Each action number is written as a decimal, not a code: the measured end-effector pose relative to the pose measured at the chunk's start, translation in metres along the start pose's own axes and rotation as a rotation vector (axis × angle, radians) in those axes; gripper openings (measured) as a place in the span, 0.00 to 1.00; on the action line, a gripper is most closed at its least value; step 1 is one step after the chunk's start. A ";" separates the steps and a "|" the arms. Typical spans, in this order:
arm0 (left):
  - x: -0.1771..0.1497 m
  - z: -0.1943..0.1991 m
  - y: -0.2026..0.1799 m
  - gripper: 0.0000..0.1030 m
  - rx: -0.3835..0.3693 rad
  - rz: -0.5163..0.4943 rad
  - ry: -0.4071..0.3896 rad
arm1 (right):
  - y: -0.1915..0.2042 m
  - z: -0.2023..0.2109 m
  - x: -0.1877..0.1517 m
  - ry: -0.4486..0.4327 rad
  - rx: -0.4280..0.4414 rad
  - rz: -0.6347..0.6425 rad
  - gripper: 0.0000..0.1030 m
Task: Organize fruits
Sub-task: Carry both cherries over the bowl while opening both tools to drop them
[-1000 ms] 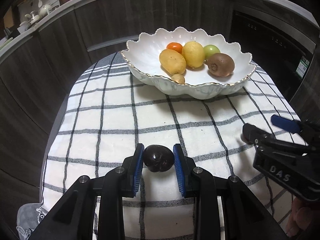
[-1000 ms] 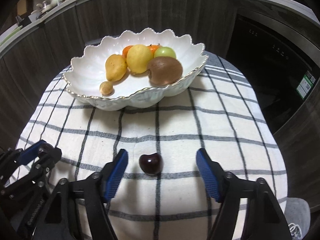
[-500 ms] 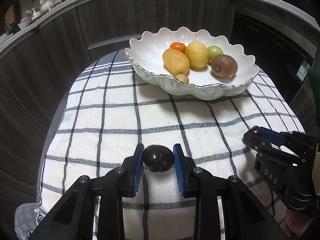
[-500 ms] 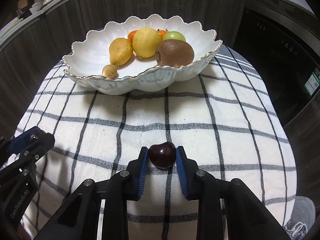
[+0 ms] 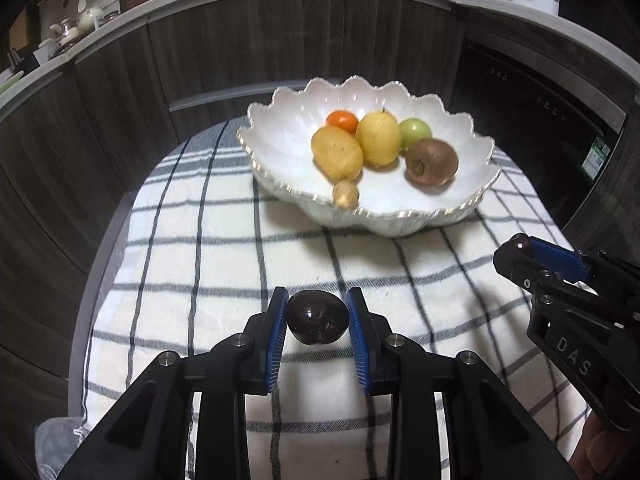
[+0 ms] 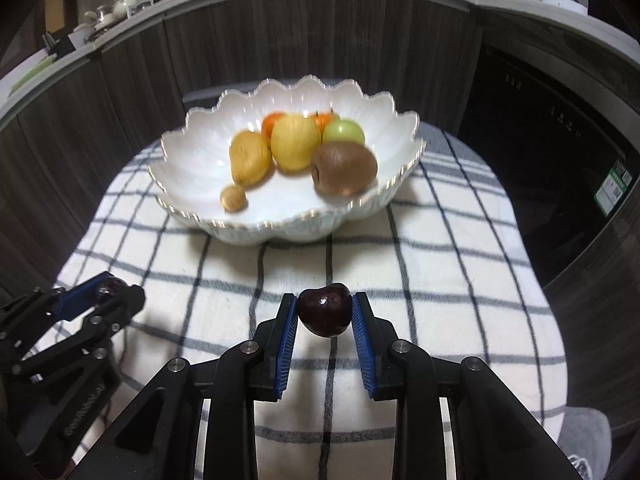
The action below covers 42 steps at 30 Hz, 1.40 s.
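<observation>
At the bottom of the left wrist view, your left claw (image 5: 317,322) is clamped on a dark cherry (image 5: 317,322), blue pads pressed against both its sides. The right wrist view shows the same low in its frame: your right claw (image 6: 325,316) grips a second dark cherry (image 6: 326,315). That makes two cherries, one per claw, each above the checked cloth (image 5: 224,264) — whether either touches the cloth, you cannot tell. Each claw also shows in the other camera, cut off by the frame edge: the right one at the lower right of the left view, the left one at the lower left of the right view, its cherry only a dark glint between the tips.

Beyond the claws lies a band of bare cloth, then the white scalloped bowl (image 5: 280,148) in mid-frame. It holds six fruits in the left view: a small tan one (image 5: 346,194) nearest the front rim, a yellow pear (image 5: 337,153), a lemon (image 5: 378,137), a kiwi (image 5: 432,161), a green fruit (image 5: 416,131) and an orange one (image 5: 342,121) half hidden at the back. The right view is motion-blurred, and a second orange patch there is hard to make out. The bowl's left half is bare. The cloth drops off the worktop at left and right — dark wood panels (image 5: 100,128) curve close behind.
</observation>
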<state>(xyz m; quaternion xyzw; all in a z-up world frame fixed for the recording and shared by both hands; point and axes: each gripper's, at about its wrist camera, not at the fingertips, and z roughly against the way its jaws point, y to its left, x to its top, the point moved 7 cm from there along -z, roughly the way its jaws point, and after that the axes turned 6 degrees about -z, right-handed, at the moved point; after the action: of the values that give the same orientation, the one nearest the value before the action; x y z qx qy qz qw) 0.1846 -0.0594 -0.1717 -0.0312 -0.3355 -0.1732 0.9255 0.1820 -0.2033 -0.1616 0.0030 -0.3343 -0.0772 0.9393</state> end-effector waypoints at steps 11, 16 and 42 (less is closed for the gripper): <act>0.052 0.010 0.003 0.29 -0.006 0.006 -0.073 | 0.003 0.026 0.055 -0.100 0.016 0.005 0.28; 0.080 0.007 0.007 0.29 -0.006 0.001 -0.103 | 0.004 0.027 0.078 -0.129 0.018 0.013 0.28; 0.120 -0.063 0.038 0.29 0.014 0.027 -0.083 | 0.031 -0.045 0.116 -0.065 0.071 0.045 0.28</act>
<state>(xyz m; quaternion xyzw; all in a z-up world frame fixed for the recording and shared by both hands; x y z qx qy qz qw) 0.3224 -0.0705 -0.1423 -0.0367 -0.3744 -0.1568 0.9132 0.3036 -0.1921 -0.1216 0.0264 -0.3670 -0.0443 0.9288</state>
